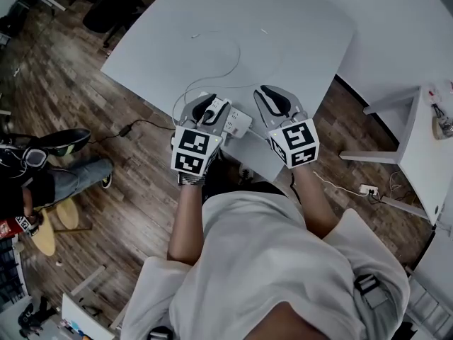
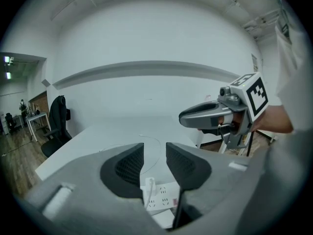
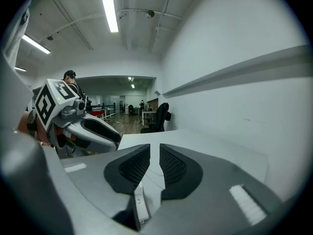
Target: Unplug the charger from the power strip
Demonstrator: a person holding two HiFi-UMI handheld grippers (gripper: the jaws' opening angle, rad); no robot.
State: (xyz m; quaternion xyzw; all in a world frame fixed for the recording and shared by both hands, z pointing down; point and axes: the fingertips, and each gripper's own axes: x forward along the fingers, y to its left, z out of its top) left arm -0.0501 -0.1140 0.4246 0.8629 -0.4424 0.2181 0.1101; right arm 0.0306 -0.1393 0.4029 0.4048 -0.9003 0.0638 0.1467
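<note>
Floorboards and a seated person's leg are seen at the left of the head view, beside a white table. At the table's near edge the left gripper is held over the left end of the power strip, and the right gripper is held just beside the strip's right end. A white cable is looped across the tabletop beyond them, and a second desk is seen at the far right. From above, the plug is covered by the left gripper. It is shown only in the left gripper view, where the white charger is seated upright in the power strip, below the gap of the left gripper, whose jaws are parted and touch nothing. A black chair is shown at that view's left and the right gripper at its right. In the right gripper view the right gripper is seen narrowly open, with nothing clamped. Only a sliver of the strip is shown beneath, and a ceiling light above.
</note>
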